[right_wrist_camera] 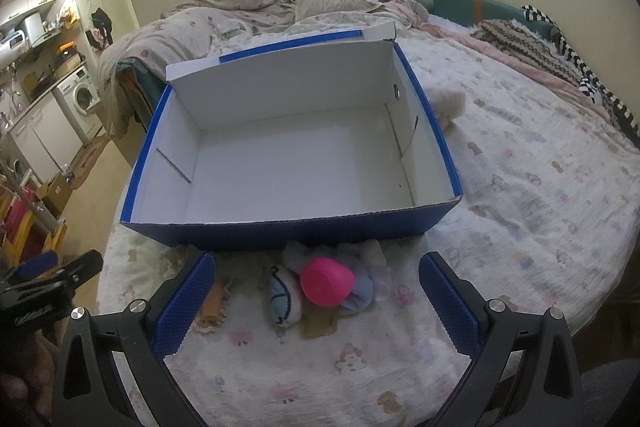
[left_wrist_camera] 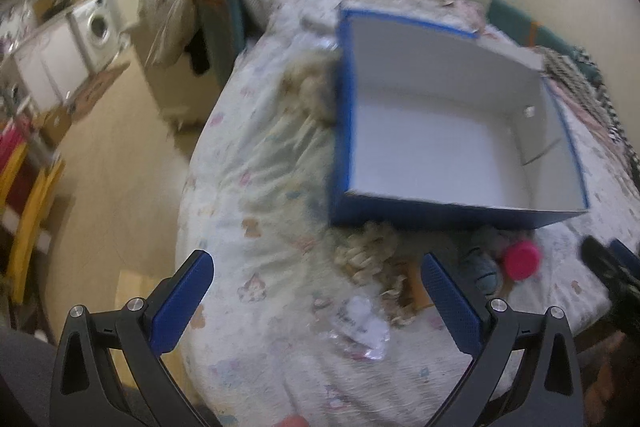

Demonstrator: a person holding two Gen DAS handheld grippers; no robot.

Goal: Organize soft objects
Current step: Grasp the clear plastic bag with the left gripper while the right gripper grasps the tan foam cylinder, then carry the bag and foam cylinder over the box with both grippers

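Both claws spread wide, nothing held. Right claw (right_wrist_camera: 312,303) lined up w/ pink-capped plush (right_wrist_camera: 320,287) by blue box (right_wrist_camera: 280,231): go low, pinch fabric, not cap.

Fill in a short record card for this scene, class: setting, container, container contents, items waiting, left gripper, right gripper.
setting: bed with a patterned sheet
container: blue box, open top, white inside
container contents: nothing visible inside
items waiting: pink cup lying among small soft toys on the sheet, just in front of the box's near wall
left gripper: open, holding nothing, over the sheet left of the toys
right gripper: open, holding nothing, fingers either side of the toy pile
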